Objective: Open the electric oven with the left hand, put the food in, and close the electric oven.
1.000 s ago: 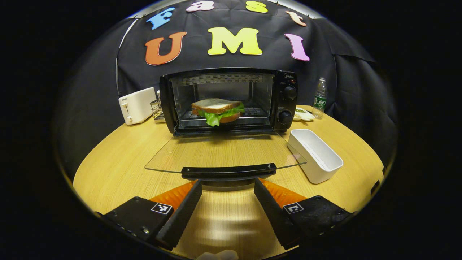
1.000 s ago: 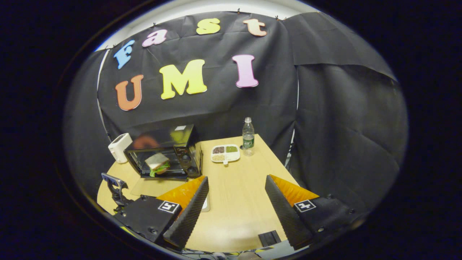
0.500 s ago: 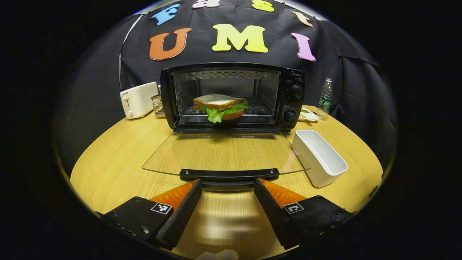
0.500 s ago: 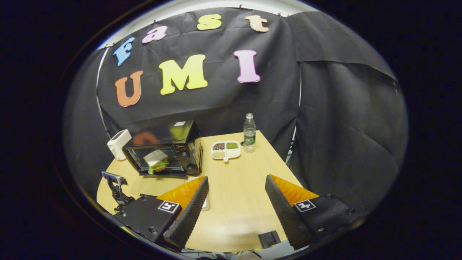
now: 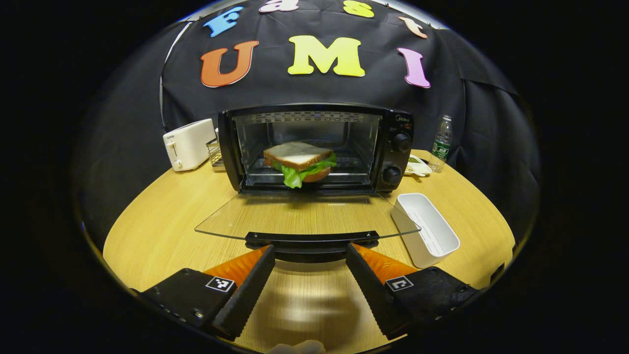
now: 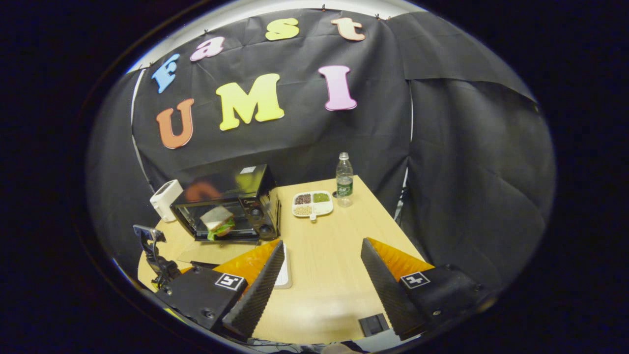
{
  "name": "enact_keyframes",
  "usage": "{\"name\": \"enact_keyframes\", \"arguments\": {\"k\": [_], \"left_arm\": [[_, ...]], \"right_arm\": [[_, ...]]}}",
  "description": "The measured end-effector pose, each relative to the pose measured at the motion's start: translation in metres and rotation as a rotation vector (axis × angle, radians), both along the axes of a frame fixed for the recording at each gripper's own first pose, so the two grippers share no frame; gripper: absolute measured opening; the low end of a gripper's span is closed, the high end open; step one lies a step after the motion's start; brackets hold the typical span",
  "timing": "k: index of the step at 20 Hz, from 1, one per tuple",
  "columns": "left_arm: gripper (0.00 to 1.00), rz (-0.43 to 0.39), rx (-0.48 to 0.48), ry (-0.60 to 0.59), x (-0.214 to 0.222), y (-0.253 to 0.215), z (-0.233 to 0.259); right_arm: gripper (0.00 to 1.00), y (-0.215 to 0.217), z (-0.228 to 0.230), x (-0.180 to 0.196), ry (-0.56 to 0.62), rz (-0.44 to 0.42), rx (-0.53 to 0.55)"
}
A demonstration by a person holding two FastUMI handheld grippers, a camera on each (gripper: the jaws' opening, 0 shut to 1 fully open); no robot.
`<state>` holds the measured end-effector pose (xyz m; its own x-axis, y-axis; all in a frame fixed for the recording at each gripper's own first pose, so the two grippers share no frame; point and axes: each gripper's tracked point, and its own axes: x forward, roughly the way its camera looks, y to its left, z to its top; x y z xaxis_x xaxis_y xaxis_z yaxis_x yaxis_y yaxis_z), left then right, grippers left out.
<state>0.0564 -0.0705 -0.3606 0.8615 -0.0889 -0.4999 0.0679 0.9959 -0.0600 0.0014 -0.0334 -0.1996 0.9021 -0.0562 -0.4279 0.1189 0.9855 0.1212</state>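
Left gripper [image 5: 309, 268]: held low and level over the table, aimed straight at the oven front; fingers spread wide, holding nothing, their tips just short of the door handle
Right gripper [image 6: 322, 275]: raised high above the near right part of the table, tilted down; fingers wide apart and empty
Electric oven [image 5: 314, 145]: black, at the back of the round wooden table [image 5: 157, 226], door fully down
Oven door [image 5: 304, 214]: glass, lying flat out toward the camera, its black handle [image 5: 312, 239] on the near edge
Sandwich [image 5: 300, 162]: white bread with lettuce hanging from the front, on the rack inside the oven, near the middle
White bin [image 5: 426, 228]: rectangular, open-topped, right of the door, nothing seen in it
Divided dish [image 6: 312, 204]: four sections with dark, green and pale fillings, between the oven and the water bottle [image 6: 344, 179]
Toaster [image 5: 189, 143]: white, left of the oven
Hard to make out: small wire rack between toaster and oven, half hidden by the oven's side; a black stand at the table's left edge in the right gripper view, cut off below
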Motion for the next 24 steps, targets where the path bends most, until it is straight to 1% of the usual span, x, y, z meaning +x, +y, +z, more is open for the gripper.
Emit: {"name": "enact_keyframes", "arguments": {"k": [5,11,15,16,18,21,24], "left_arm": [[0.96,-0.001,0.003,-0.047,0.016,0.0,0.032],[0.96,-0.014,0.019,-0.138,0.047,0.002,0.074],[0.99,-0.013,0.015,-0.167,0.08,0.003,0.087],[0.97,-0.011,0.02,-0.166,0.087,0.005,0.089],[0.98,-0.005,0.019,-0.181,0.099,0.006,0.097],[0.98,-0.009,0.02,-0.2,0.107,0.005,0.102],[0.98,-0.015,0.019,-0.193,0.104,0.004,0.102]], "right_arm": [[1.0,0.001,0.002,0.005,-0.005,-0.005,0.039],[1.0,0.001,0.004,0.014,-0.01,-0.013,0.043],[1.0,-0.002,0.004,0.018,-0.006,-0.023,0.051],[1.0,-0.005,0.005,0.019,-0.005,-0.026,0.051],[1.0,-0.008,0.007,0.023,-0.007,-0.034,0.052],[1.0,-0.009,0.009,0.027,-0.009,-0.037,0.047],[1.0,-0.007,0.011,0.03,-0.013,-0.033,0.039]]}}
